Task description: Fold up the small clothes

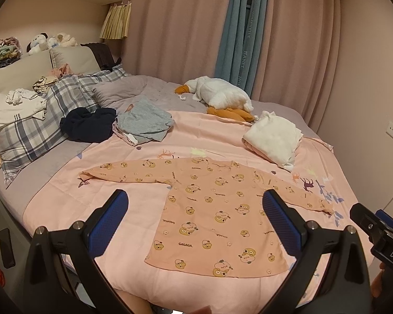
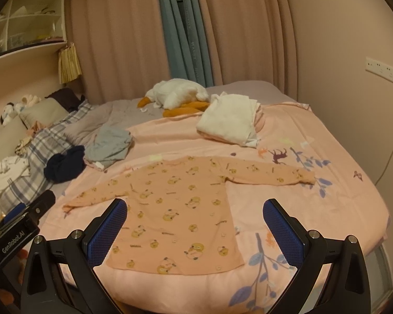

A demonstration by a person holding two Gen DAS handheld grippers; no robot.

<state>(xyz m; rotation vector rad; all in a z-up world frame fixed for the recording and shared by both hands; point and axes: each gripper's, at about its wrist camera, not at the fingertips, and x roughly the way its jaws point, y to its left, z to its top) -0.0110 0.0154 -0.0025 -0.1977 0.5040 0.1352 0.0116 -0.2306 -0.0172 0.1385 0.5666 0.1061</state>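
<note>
A small peach long-sleeved top (image 1: 217,214) with a cartoon print lies flat on the pink bedspread (image 1: 123,209), both sleeves spread out sideways. It also shows in the right wrist view (image 2: 178,209). My left gripper (image 1: 195,209) is open and empty, held above the top's hem end. My right gripper (image 2: 195,217) is open and empty, held above the top's lower right part. The right gripper's body shows in the left wrist view (image 1: 380,233), and the left gripper's body shows in the right wrist view (image 2: 15,233).
A folded white garment (image 1: 273,137) lies at the far right of the bed. A grey garment (image 1: 144,120) and a dark navy one (image 1: 87,124) lie at the left. A white plush goose (image 1: 217,94) lies near the curtains. Plaid pillows (image 1: 39,120) sit at the left.
</note>
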